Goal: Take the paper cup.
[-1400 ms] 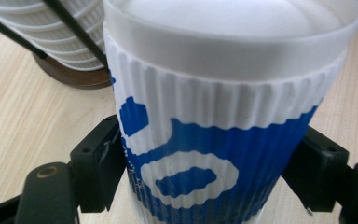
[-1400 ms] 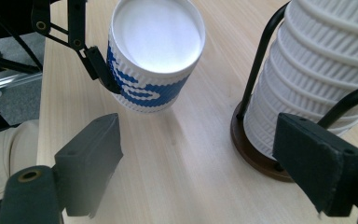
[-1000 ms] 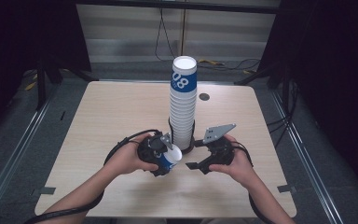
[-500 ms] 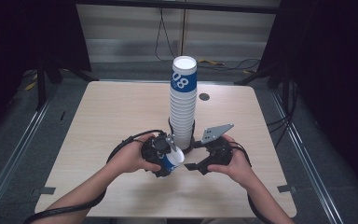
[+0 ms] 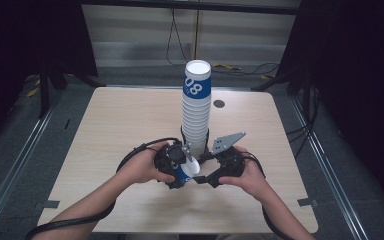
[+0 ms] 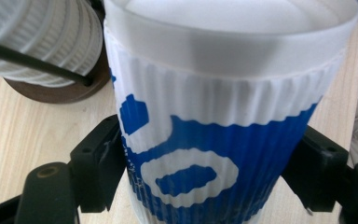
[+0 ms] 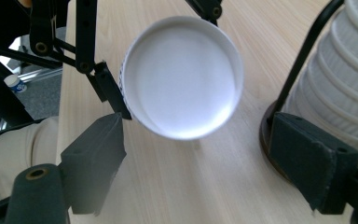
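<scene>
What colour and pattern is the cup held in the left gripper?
The cup is ribbed white with blue printed shapes and a plain white rim band, clearest in the left gripper view.

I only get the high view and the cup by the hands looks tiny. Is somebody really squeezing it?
Observer: Yes. In the left gripper view the blue and white cup sits between the left gripper's two black jaws, one pressed on each side.
Operator: What is the other gripper doing?
Observer: The right gripper has its jaws wide apart with bare table between them, pointing at the cup's white end.
Operator: Is the big tower just standing on the table?
Observer: No. The right gripper view shows the stack of cups on a round dark base, with a thin black rod rising beside it.
</scene>
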### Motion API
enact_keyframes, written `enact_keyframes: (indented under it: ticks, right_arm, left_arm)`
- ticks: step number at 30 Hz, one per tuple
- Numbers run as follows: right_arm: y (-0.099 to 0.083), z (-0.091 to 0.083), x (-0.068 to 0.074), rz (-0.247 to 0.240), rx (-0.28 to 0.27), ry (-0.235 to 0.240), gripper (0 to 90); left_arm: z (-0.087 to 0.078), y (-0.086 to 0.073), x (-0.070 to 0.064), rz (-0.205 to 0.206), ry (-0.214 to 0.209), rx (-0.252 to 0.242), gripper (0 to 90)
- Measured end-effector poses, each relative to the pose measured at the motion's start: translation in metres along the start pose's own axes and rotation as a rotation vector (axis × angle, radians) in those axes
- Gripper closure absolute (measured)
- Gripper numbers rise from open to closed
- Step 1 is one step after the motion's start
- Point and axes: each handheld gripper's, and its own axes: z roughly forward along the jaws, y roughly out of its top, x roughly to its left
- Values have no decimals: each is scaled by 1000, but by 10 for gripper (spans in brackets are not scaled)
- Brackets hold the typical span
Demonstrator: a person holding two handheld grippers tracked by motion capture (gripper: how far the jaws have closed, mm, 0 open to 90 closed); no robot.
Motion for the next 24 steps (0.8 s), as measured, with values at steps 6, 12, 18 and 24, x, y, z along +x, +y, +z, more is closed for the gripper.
enact_keyframes:
  ticks: [6,12,18,24]
  right_arm:
    - [3,5,1,-4,3,25,194]
    - [3,7,1,4,-9,53,232]
    - [5,9,1,11,-19,76,263]
    - [5,9,2,19,-22,67,283]
  left_arm:
    - [0,2,-3,-2,-10,-13,227]
    - [-2,3,-3,4,-7,-25,227]
    - [-1,7,-5,12,-8,-29,227]
    - [-1,7,-4,18,5,-33,227]
